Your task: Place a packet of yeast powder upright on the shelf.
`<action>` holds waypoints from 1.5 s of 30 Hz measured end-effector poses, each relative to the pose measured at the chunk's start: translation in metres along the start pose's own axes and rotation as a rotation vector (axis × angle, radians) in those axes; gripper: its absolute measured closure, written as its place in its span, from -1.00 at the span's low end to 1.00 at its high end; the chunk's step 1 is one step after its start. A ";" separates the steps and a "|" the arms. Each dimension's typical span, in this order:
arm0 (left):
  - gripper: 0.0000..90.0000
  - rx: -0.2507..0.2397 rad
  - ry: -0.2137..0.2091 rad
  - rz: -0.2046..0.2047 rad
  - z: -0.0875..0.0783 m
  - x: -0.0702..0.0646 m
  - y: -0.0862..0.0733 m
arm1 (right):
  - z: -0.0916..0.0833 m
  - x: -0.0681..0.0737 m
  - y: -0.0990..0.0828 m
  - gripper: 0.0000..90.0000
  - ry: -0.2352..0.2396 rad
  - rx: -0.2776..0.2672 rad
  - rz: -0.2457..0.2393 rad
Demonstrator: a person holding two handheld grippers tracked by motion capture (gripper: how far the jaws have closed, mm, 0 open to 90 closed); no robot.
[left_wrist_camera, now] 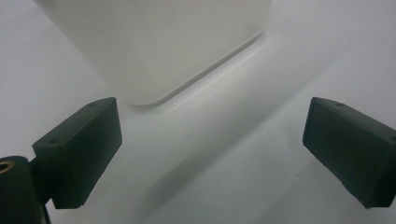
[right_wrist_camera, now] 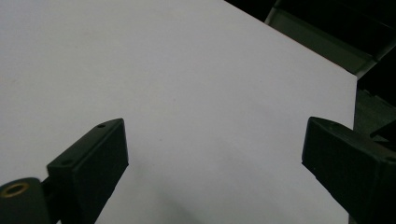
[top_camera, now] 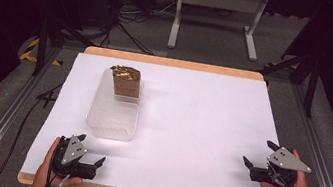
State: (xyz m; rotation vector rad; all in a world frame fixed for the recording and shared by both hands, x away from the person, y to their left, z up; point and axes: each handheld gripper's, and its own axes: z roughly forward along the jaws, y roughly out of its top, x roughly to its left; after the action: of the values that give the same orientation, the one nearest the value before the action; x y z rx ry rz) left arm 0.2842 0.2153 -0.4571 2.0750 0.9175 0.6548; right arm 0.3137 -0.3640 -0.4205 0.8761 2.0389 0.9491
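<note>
One clear tub (top_camera: pixel 113 110) sat on the bench (top_camera: pixel 200 124), left of centre, holding one brown packet (top_camera: pixel 126 82). Two grippers, left gripper (top_camera: pixel 92 165) and right gripper (top_camera: pixel 258 153), rested wide apart, empty.

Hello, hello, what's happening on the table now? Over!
Left gripper open, near edge. Right gripper open, empty. Crumpled brown paper bag sits in clear plastic tub. Nothing between left gripper and tub.

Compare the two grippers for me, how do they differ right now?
The left gripper sits at the table's near left corner, just short of the clear plastic tub; the right gripper sits near the right edge over bare white surface. The left gripper points right, the right one left. Both are open, holding nothing.
</note>
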 end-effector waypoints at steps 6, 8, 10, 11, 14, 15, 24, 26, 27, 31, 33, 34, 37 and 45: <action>-0.88 0.000 0.006 -0.004 0.001 0.000 0.001 | -0.009 0.001 -0.013 -0.82 -0.043 -0.022 0.033; -0.88 0.000 0.012 -0.003 0.001 0.002 0.001 | -0.011 0.001 -0.018 -0.82 -0.048 -0.026 0.051; -0.88 0.000 0.012 -0.004 0.001 0.002 0.001 | -0.012 0.001 -0.020 -0.82 -0.047 -0.029 0.059; -0.88 -0.004 0.015 -0.016 0.000 0.003 0.000 | -0.012 0.001 -0.022 -0.82 -0.046 -0.032 0.067; -0.88 -0.006 0.031 -0.021 -0.001 0.005 0.000 | -0.016 0.001 -0.027 -0.82 -0.047 -0.041 0.101; -0.88 -0.005 0.030 -0.026 -0.001 0.006 0.000 | -0.017 0.000 -0.029 -0.82 -0.050 -0.044 0.120; -0.88 -0.016 0.034 -0.026 0.000 0.009 0.001 | -0.024 0.003 -0.033 -0.81 -0.038 -0.072 0.129; -0.88 -0.016 0.035 -0.014 0.001 0.009 0.002 | -0.026 0.003 -0.034 -0.81 -0.042 -0.074 0.125; -0.89 -0.017 0.031 -0.012 0.001 0.009 0.002 | -0.027 0.004 -0.034 -0.81 -0.042 -0.075 0.126; -0.89 -0.022 0.024 -0.005 0.001 0.008 0.003 | -0.030 0.007 -0.034 -0.81 -0.057 -0.074 0.110; -0.89 -0.024 0.021 -0.005 0.002 0.008 0.003 | -0.031 0.007 -0.034 -0.81 -0.060 -0.075 0.109; -0.89 -0.026 0.021 -0.004 0.002 0.008 0.003 | -0.031 0.007 -0.034 -0.81 -0.061 -0.074 0.109; -0.89 -0.022 0.012 -0.014 0.003 0.008 0.003 | -0.029 0.007 -0.034 -0.81 -0.067 -0.067 0.097; -0.89 -0.015 0.018 -0.010 0.003 0.007 0.004 | -0.026 0.007 -0.033 -0.82 -0.062 -0.059 0.077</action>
State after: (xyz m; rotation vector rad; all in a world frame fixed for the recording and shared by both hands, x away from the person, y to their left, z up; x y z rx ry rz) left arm 0.2921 0.2176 -0.4549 2.0525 0.9300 0.6747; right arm 0.2795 -0.3838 -0.4377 0.9469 1.9270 1.0064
